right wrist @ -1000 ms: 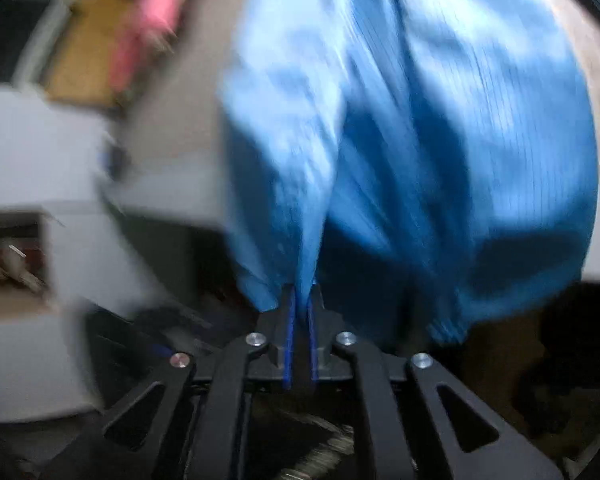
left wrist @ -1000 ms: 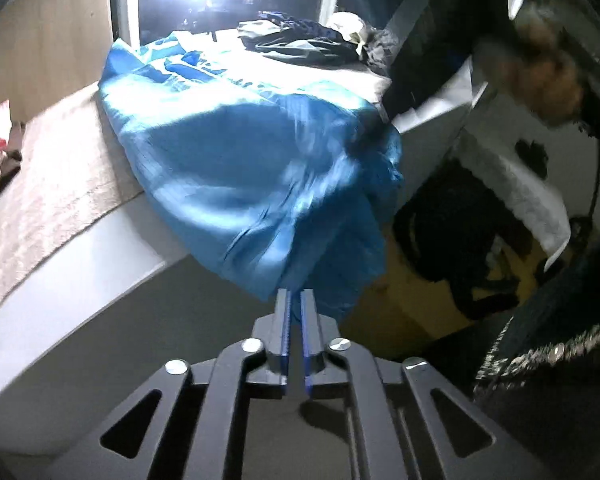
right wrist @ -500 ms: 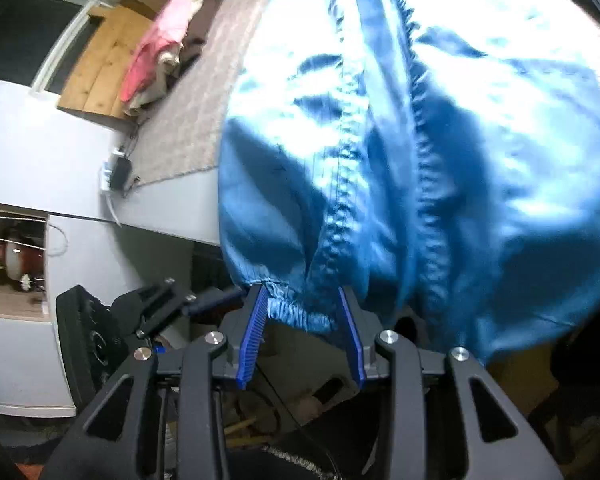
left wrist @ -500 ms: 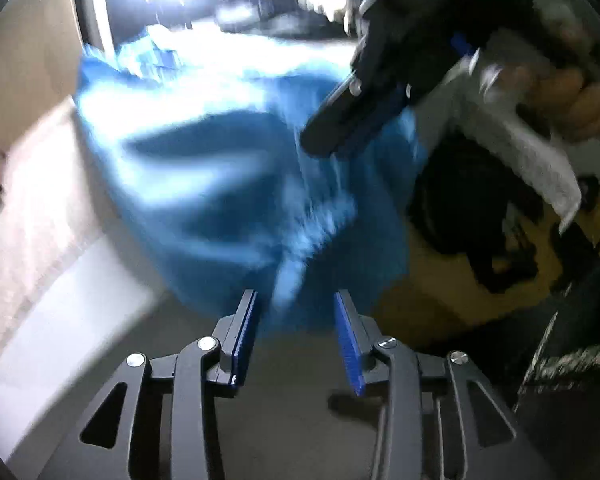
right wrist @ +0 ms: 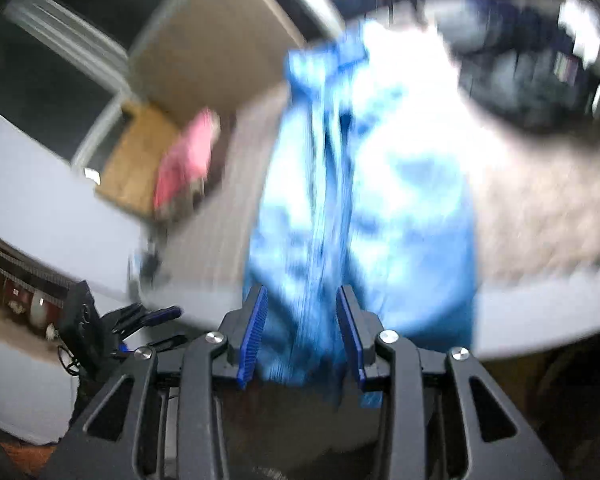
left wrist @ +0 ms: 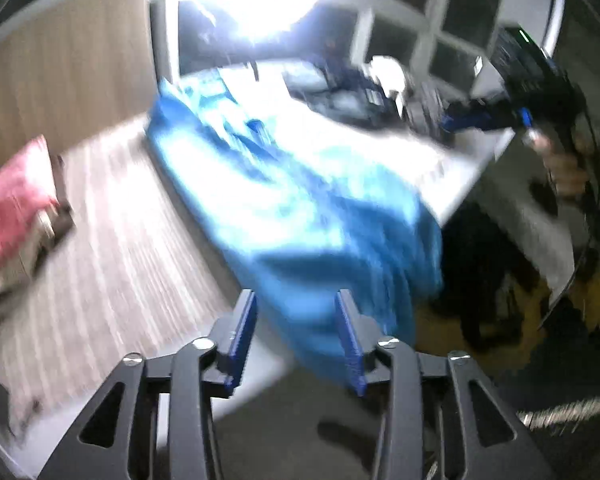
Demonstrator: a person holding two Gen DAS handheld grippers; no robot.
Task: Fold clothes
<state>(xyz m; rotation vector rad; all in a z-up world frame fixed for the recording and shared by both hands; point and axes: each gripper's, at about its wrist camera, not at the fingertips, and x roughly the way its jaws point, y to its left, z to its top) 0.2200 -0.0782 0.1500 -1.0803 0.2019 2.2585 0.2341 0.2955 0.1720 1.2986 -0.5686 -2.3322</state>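
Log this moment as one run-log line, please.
phase: regrasp | left gripper: open | right gripper: open, fabric between fingers | blue garment: hanging over bed edge | blur: heavy

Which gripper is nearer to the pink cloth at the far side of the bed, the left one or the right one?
Left, as far as the blur allows. The left gripper sits at the bed's edge, with the pink cloth on its left. The right gripper sees it farther off, beyond the blue garment.
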